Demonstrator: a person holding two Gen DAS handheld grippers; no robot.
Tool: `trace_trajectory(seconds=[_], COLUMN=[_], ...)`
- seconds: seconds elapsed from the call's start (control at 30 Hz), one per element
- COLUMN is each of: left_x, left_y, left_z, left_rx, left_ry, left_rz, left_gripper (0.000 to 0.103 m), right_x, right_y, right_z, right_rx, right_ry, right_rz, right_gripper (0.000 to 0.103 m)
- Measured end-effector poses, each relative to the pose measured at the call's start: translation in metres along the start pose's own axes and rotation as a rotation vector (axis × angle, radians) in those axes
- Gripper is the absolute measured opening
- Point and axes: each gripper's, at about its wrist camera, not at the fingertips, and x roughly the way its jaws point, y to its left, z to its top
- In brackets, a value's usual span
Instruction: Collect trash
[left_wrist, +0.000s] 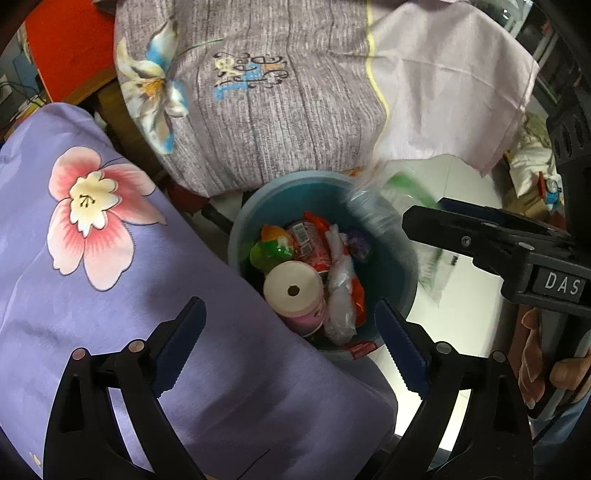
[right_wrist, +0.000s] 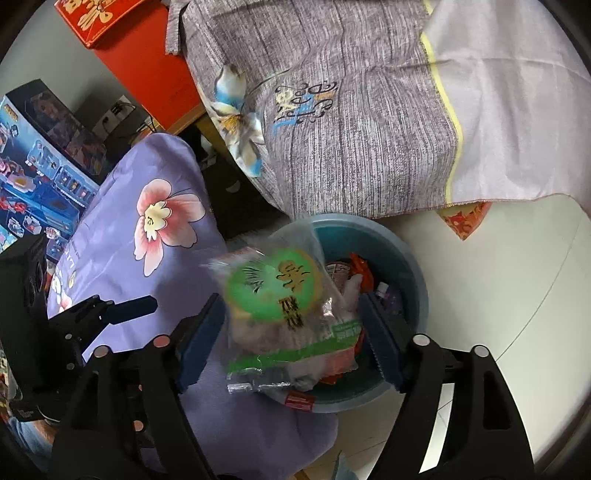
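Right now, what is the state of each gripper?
Left gripper: open, holding nothing, above the bin.
Right gripper: open; the bag hangs blurred between its jaws, apparently released.

We saw the bag (right_wrist: 284, 317) blurred in both views, its print unreadable. It hid much of the bin's (right_wrist: 413, 258) contents from the right wrist. The purple quilt (left_wrist: 110, 277) covered the bin's near-left rim, and its edges ran out of frame.
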Motion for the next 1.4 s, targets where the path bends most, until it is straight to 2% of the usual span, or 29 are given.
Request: trace_trajectory(seconds=[0.43, 0.7, 0.8, 1.2, 1.4], left_x=[-0.023, -0.049, -0.061, -0.106, -0.124], left_y=[0.012, 0.021, 0.023, 0.038, 0.043], left_z=[-0.02, -0.037, -0.043, -0.08, -0.101], left_rx=[-0.013, -0.058, -0.071, -0.148, -0.166], left_ry=[-0.036, -0.083, -0.099, -0.161, -0.191], left_rz=[0.017, 0.052, 0.064, 0.119, 0.14], left_gripper=[0.093, 0.093, 0.099, 0.099, 0.099], right_x=[-0.024, -0.042, -0.049, -0.081, -0.092], right_y=[0.013, 0.035, 0.043, 0.078, 0.085], right_z=[-0.014, -0.031, -0.039, -0.076, -0.095], right_rx=[0.008, -0.023, -0.04, -0.129, -0.144], right_ry=[-0.02, -0.033, -0.037, -0.09, -0.107], right_rz=[-0.031, -0.008, -0.028, -0.125, -0.138], right_gripper=[0.077, 0.096, 0.096, 0.096, 0.096])
